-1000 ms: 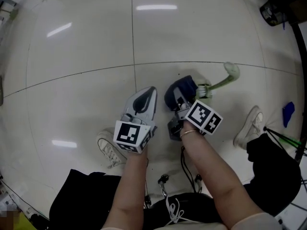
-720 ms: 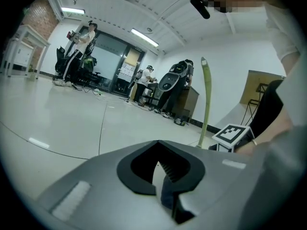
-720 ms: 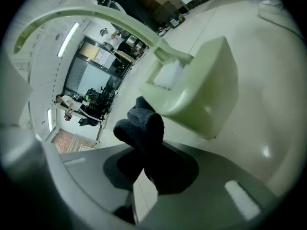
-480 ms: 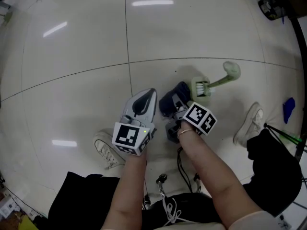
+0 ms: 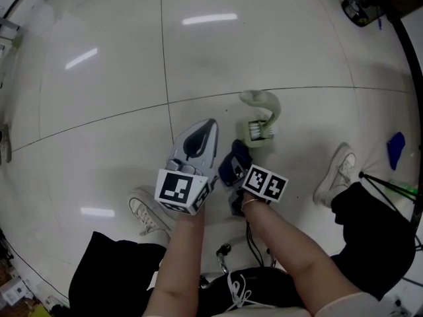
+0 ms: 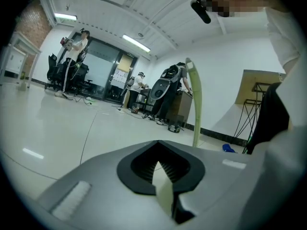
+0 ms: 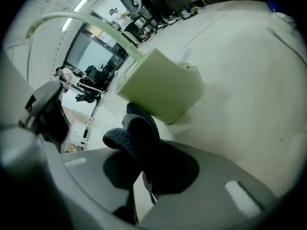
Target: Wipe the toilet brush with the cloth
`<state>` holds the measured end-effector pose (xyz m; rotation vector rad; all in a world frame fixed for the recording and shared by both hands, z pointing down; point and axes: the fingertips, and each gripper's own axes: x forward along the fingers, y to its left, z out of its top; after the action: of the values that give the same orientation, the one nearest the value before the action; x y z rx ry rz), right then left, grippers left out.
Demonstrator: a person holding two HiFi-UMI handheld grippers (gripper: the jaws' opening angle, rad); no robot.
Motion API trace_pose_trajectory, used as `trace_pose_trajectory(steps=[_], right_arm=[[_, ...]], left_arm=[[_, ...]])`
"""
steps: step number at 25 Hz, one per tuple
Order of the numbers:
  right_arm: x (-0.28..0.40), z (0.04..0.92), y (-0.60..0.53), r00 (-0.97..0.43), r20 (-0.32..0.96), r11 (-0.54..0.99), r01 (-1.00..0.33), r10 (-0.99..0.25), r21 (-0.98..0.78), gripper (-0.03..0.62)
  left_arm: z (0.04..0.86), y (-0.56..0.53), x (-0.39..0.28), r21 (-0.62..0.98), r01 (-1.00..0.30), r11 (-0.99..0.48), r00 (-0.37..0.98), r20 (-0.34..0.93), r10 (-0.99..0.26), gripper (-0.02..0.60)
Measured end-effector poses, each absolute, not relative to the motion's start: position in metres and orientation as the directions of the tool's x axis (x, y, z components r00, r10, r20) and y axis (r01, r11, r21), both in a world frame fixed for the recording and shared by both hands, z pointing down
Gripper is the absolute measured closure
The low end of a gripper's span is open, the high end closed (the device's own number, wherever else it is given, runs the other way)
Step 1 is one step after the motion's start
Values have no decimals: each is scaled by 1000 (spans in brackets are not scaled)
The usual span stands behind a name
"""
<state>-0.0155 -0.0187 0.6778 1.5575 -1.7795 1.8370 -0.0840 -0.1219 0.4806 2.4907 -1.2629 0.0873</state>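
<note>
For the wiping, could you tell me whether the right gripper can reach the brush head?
Probably yes: the cloth in the right gripper lies at the brush head, nothing between; the left gripper is aside.

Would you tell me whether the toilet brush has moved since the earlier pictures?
Yes. The toilet brush has swung leftward: its handle end, earlier far to the right of the vertical tile seam, now lies much closer to it.
</note>
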Motion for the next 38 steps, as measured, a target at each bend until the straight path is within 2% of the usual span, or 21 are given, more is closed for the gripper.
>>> trace_pose_trajectory(steps=[4,8,13,16,18,21,25,28,31,38], right_arm=[[13,669,-7,-441,747,-252,-751,-497,-611,533],[68,651,0,-362,782,-289,-783,-507,-550,533],[131,593,-46,-249,736,-252,-830,-630,-497,533],[147,532,-77,-215,633,-178,-849,-743,-497,533],[139,479,-102,-259,525,-63,-853,-811,-518,533],[107,389,-132,-425,347,210,-832,-836,-514,533],[57,287,-143,-632,194,542,-756,-750,-366,534],[19,266,-141,-742,184,654,-659,-644,-371,534],[11,286,-143,-754,233,643,-649,-614,-407,533],[45,350,-142,-682,300,484,-703,-668,-521,533]], left_arm=[[428,-137,-69,249,-804,-540,577,110,-809,575],[358,-146,-76,223,-835,-502,515,-4,-857,575],[275,-162,-59,171,-815,-553,544,-101,-833,575],[269,-159,-34,168,-774,-610,611,-50,-790,575],[275,-156,-30,170,-779,-603,611,-9,-792,575],[283,-155,-34,187,-799,-572,584,12,-812,575],[289,-159,-35,203,-800,-564,579,16,-815,575],[292,-164,-41,247,-795,-555,575,14,-818,575],[298,-165,-35,282,-771,-571,599,18,-800,575],[297,-164,-35,274,-771,-575,597,-1,-802,575]])
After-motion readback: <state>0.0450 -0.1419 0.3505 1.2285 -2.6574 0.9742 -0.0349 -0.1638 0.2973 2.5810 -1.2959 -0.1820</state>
